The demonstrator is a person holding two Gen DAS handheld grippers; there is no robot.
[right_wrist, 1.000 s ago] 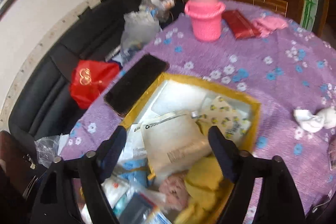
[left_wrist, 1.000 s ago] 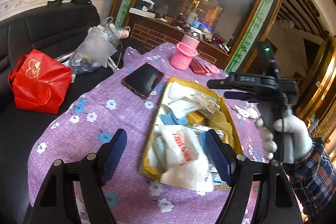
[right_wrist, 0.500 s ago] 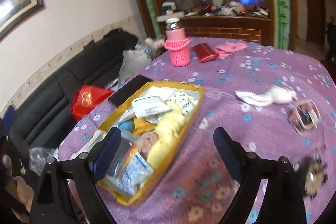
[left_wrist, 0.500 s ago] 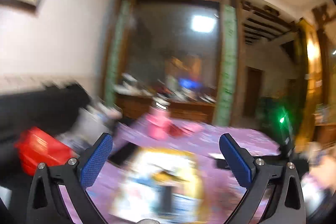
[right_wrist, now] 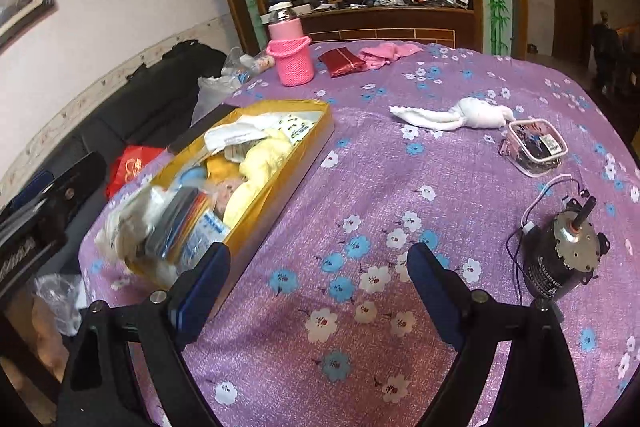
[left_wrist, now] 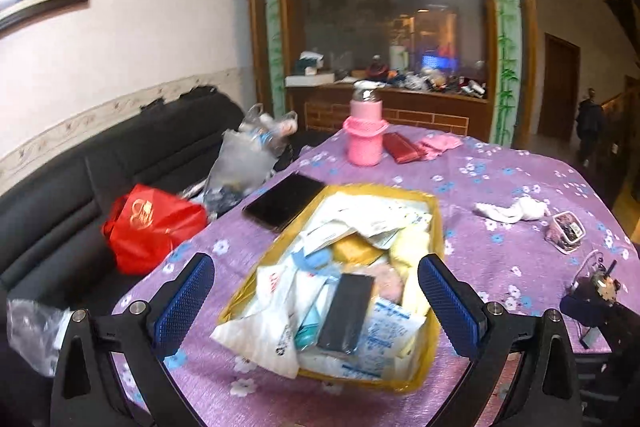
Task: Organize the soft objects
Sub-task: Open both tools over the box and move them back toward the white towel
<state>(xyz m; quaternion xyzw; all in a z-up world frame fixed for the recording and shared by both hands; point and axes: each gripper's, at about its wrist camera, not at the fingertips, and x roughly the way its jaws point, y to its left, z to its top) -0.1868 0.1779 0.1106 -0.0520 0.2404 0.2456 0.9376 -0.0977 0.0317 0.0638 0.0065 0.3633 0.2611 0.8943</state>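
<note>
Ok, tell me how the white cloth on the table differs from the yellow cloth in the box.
The white cloth lies alone on the bare purple tablecloth; the yellow cloth sits inside the gold box, packed among packets. The white one is stretched out long and thin; the yellow one is bunched into a thick roll. Both are soft and lie loose, with no gripper touching them.

**Soft things in and beyond the yellow tray**

The yellow tray [left_wrist: 438, 223] lies flat on the table, straight ahead of the left tongs [left_wrist: 316, 301] and framed between their blue pads; it sits ahead and to the left of the right tongs [right_wrist: 318, 277]. It is heaped with white packets, a pale yellow cloth [right_wrist: 260, 163] and a dark flat pouch [left_wrist: 346, 311]. A crumpled white cloth [right_wrist: 460, 115] lies alone far ahead of the right tongs.
</note>
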